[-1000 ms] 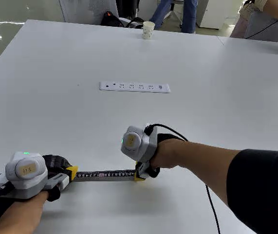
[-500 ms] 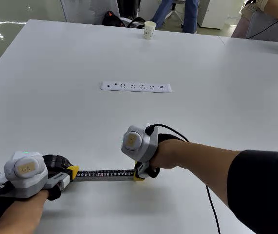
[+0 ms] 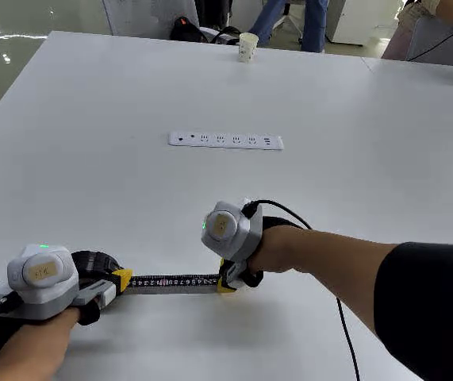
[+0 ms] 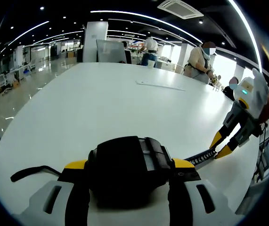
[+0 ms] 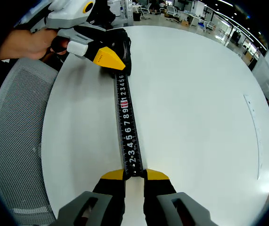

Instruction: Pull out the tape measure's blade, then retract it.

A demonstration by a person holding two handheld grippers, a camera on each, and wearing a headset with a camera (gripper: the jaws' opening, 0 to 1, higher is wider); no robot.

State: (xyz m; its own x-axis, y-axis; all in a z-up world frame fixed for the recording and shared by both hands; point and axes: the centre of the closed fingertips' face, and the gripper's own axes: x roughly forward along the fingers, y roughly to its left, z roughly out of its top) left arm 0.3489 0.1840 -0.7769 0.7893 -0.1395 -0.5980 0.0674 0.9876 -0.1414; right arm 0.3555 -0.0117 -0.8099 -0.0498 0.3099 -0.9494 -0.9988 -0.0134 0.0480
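**Anchor and pull.** Your left gripper [image 4: 129, 165] is clamped around the tape measure's black case [image 3: 91, 262], pinning it to the white table [image 3: 131, 95]. Your right gripper [image 5: 134, 175] pinches the blade [image 5: 126, 127] at its tip, jaws nearly together, so the blade lies drawn out between them. Beyond are a power strip [image 3: 226, 140], a paper cup [image 3: 247, 46] and an open hall under ceiling lights [image 4: 125, 12].

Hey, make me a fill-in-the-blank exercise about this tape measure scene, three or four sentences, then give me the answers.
The left tongs are shut on the tape measure's ____ case. The right tongs pinch the end of the pulled-out ____. Beyond them on the white table lies a power ____. A paper ____ stands near the table's far edge.
Missing words: black; blade; strip; cup.
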